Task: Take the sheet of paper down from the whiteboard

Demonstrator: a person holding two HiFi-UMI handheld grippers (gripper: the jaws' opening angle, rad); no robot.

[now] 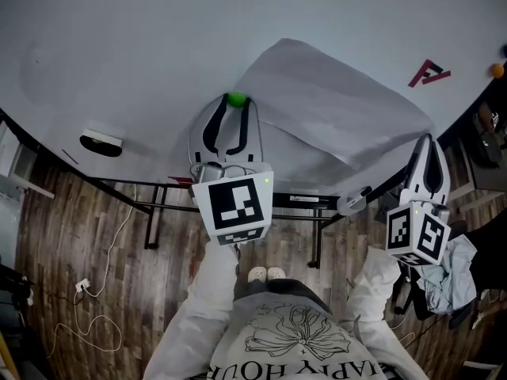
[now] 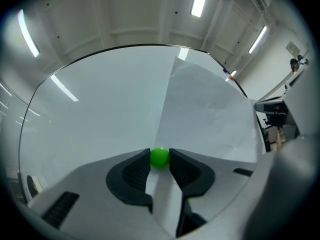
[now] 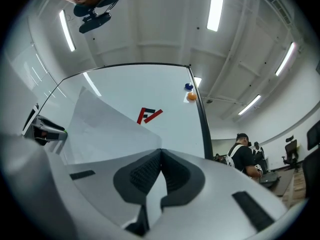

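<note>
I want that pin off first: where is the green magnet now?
In the head view the green magnet sits at centre, on the paper's left corner, between the fingers of the left gripper.

The whiteboard [image 1: 119, 54] stands on a dark frame that rests on the wooden floor [image 1: 71, 228]. Directly on the board surface: a sheet of paper [image 1: 333, 117], buckled along a diagonal crease and not lying flat — a green magnet [image 1: 236, 99] sits at one corner. A red mark [image 1: 428, 73] lies beyond the sheet, with an orange magnet [image 1: 497, 70] and a blue magnet [image 3: 188, 87] at the board's edge. An eraser [image 1: 101, 142] sits near the lower edge, well apart from the sheet. A white cable [image 1: 103, 323] trails across the floor.
</note>
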